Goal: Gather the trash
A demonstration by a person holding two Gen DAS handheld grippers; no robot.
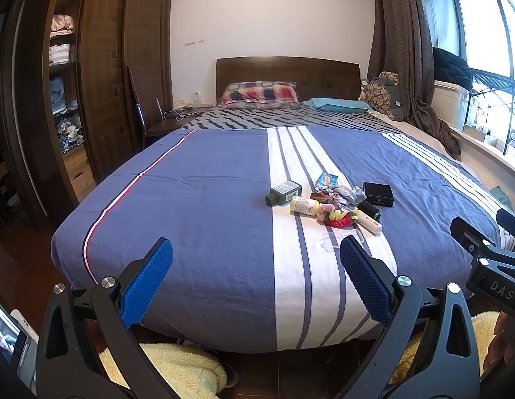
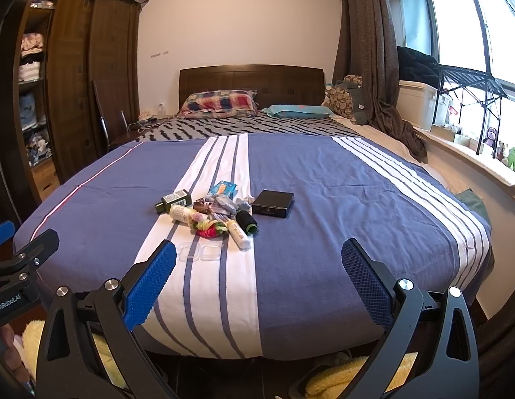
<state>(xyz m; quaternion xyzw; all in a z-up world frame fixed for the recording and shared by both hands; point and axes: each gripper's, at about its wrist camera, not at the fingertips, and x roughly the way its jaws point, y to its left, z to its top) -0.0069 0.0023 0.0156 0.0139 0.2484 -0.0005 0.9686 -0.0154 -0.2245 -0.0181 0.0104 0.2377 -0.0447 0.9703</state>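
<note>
A crumpled blue snack wrapper (image 2: 223, 188) and a wad of grey-striped crumpled wrapping (image 2: 221, 204) lie in a small heap of clutter on the blue-and-white striped bedspread (image 2: 340, 179). Around them lie a dark green bottle (image 2: 173, 201) on its side and a flat black box (image 2: 272, 203).

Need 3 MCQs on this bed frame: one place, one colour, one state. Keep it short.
1. The flat black box lies:
A. on the plaid pillow
B. on the blue striped bedspread, right of the clutter pile
C. on the floor

2. The bottle at the pile's left end is:
A. dark green
B. red
C. white

3. Both grippers are:
A. shut on bottles
B. open, empty
C. out of view

Key: 1 B, the box sits beside the pile on the spread; 2 A, green body and cap; 3 B, left gripper and right gripper show spread jaws holding nothing.
</note>
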